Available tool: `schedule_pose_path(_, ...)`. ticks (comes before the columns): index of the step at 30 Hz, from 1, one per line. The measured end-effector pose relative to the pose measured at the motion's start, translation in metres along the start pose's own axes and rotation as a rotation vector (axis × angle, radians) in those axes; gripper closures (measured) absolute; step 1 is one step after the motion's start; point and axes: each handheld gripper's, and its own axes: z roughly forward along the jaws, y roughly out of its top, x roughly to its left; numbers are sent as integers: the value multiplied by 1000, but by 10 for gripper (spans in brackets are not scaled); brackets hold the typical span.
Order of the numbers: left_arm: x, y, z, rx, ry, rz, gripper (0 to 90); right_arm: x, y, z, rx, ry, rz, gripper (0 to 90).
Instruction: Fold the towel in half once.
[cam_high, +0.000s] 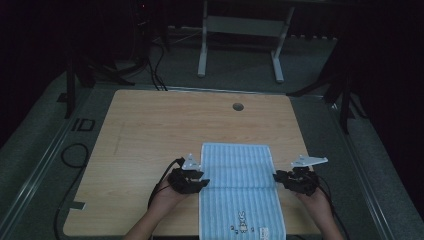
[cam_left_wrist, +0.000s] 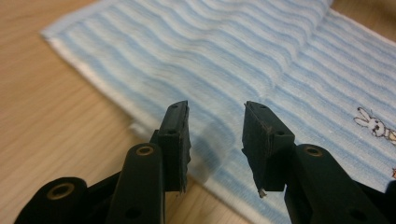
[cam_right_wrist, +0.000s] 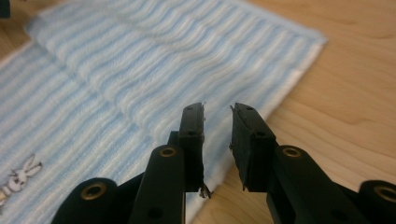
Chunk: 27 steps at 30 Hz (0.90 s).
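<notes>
Flanking towel (cam_high: 240, 185) edges, fingers (cam_left_wrist: 175, 140) parted.

Towel (cam_high: 242, 192) near end cut off btm.

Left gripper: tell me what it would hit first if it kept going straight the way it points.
The left gripper points at the blue striped towel. Its open jaws already hang over the towel's near edge, so it would likely meet the folded towel layer first, with the wooden table underneath. Depth is hard to judge.
</notes>
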Motion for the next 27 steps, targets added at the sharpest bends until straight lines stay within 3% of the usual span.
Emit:
schedule_pose_path(6, 5, 0, 27, 88, 23, -3, 640, 1, -4, 31, 49, -11, -4, 761)
schedule_pose_path(9, 10, 2, 31, 88, 21, -12, 643, 0, -6, 43, 69, -24, -22, 762)
schedule_pose_path(16, 26, 11, 36, 96, 41, -22, 643, -13, 5, 52, 67, -8, 16, 758)
schedule_pose_path(27, 48, 23, 43, 103, 63, -39, 646, -27, 26, 69, 80, -21, 39, 746)
